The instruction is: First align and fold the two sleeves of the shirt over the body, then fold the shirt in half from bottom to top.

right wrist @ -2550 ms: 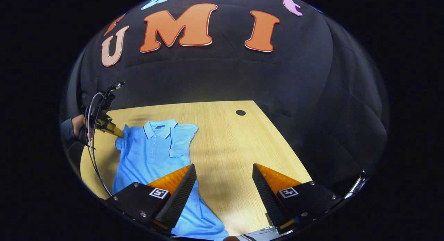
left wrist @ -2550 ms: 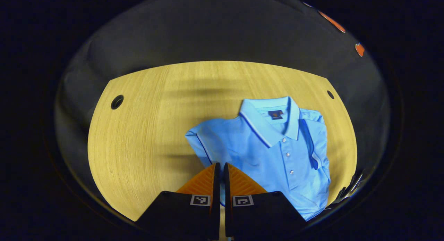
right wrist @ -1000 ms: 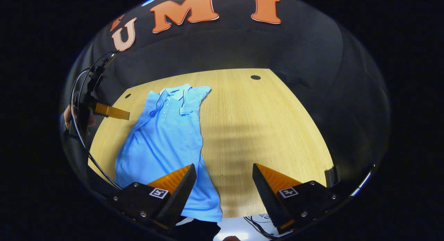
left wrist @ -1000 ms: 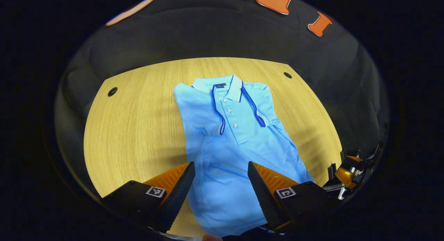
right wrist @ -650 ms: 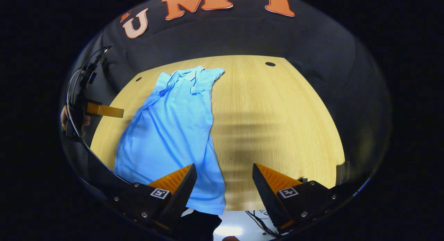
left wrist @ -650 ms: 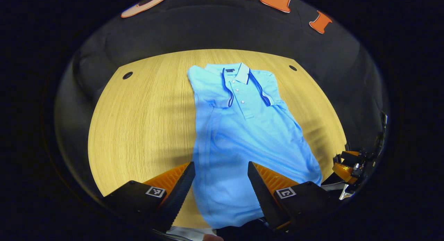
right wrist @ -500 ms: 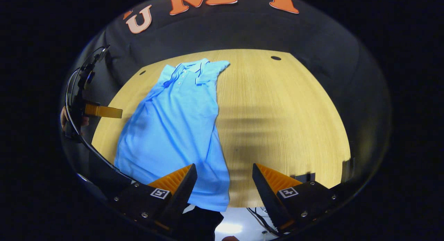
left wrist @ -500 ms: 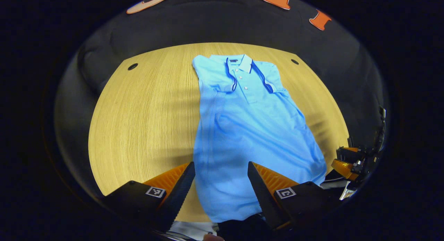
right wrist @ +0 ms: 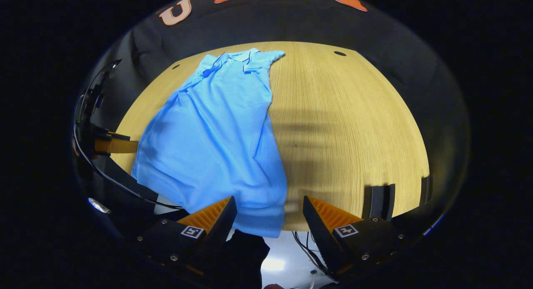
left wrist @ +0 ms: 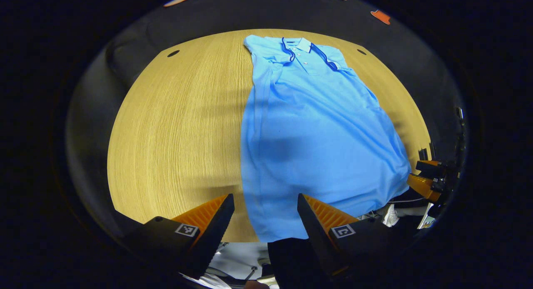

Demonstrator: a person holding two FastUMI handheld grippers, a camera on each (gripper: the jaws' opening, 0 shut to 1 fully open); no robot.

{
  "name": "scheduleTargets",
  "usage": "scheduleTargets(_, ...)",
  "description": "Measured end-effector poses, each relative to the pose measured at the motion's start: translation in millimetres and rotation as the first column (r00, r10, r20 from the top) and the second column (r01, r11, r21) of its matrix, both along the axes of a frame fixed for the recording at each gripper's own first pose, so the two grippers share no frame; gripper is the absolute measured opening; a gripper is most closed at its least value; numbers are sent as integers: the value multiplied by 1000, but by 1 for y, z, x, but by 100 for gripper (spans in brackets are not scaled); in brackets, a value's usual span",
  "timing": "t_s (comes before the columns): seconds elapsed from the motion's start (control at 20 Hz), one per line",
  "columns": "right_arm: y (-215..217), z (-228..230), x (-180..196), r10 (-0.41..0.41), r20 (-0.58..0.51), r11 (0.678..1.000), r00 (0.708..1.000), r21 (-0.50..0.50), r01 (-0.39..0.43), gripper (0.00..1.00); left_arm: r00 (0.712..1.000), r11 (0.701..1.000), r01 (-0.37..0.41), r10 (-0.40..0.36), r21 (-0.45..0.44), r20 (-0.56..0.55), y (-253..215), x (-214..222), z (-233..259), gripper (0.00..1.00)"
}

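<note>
A light blue polo shirt point(left wrist: 308, 126) lies flat on the wooden table point(left wrist: 175, 126), collar at the far end, both short sleeves folded in over the chest. Its hem point(left wrist: 283, 226) hangs at the near table edge. My left gripper point(left wrist: 265, 205) is open above the hem's left corner, touching nothing. In the right gripper view the shirt point(right wrist: 216, 126) lies left of centre, and my right gripper point(right wrist: 269, 208) stands open over the hem's right corner point(right wrist: 266, 226). The left gripper point(right wrist: 112, 145) appears at the far left there; the right gripper point(left wrist: 429, 180) appears at the far right of the left gripper view.
Round cable holes point(left wrist: 173, 53) point(right wrist: 339, 53) sit near the table's far corners. Black cloth wall surrounds the table. Below the near edge lie a pale floor and cables point(right wrist: 304, 243). Dark brackets point(right wrist: 379, 199) stand at the table's near right edge.
The left gripper let go of the left sleeve, now folded over the chest, and opened. Both grippers drew back toward the near edge, so the whole shirt and its hem came into view.
</note>
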State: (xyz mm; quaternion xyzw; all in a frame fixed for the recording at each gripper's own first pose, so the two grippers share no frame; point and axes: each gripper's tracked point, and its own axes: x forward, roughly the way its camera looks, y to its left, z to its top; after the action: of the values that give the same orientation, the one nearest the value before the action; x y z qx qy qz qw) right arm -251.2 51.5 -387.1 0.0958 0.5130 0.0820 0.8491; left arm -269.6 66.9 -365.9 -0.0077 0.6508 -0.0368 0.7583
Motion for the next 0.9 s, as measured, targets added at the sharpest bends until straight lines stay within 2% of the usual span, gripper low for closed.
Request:
scheduleTargets(0.4,12,-14,-12,-5,-41,1000,999,-4,5,98,999,999,6,-5,41,-45,3,-36,-20,100)
scheduleTargets(0.55,5,-20,-12,-25,-36,997,999,-78,22,95,997,999,-43,45,31,-63,5,-44,-28,99)
scheduleTargets(0.6,5,-18,-9,-33,-33,996,999,-88,30,85,998,998,-63,64,27,-20,5,-36,-32,100)
scheduleTargets(0.7,8,-18,-9,-51,-52,995,997,-90,47,74,998,998,-60,61,29,-17,5,-35,-32,100)
scheduleTargets(0.75,8,-19,-7,-61,-61,995,996,-89,55,62,998,998,-58,59,29,-16,3,-33,-30,100)
scheduleTargets(0.8,8,-19,-4,-74,-62,994,995,-84,69,59,998,998,-58,59,29,-6,4,-32,-31,100)
scheduleTargets(0.85,7,-19,-2,-89,-64,993,994,-81,84,41,998,998,-61,61,27,-6,3,-32,-32,100)
scheduleTargets(0.9,7,-19,0,-105,-66,992,992,-72,100,34,998,998,-64,64,22,4,2,-30,-28,96)
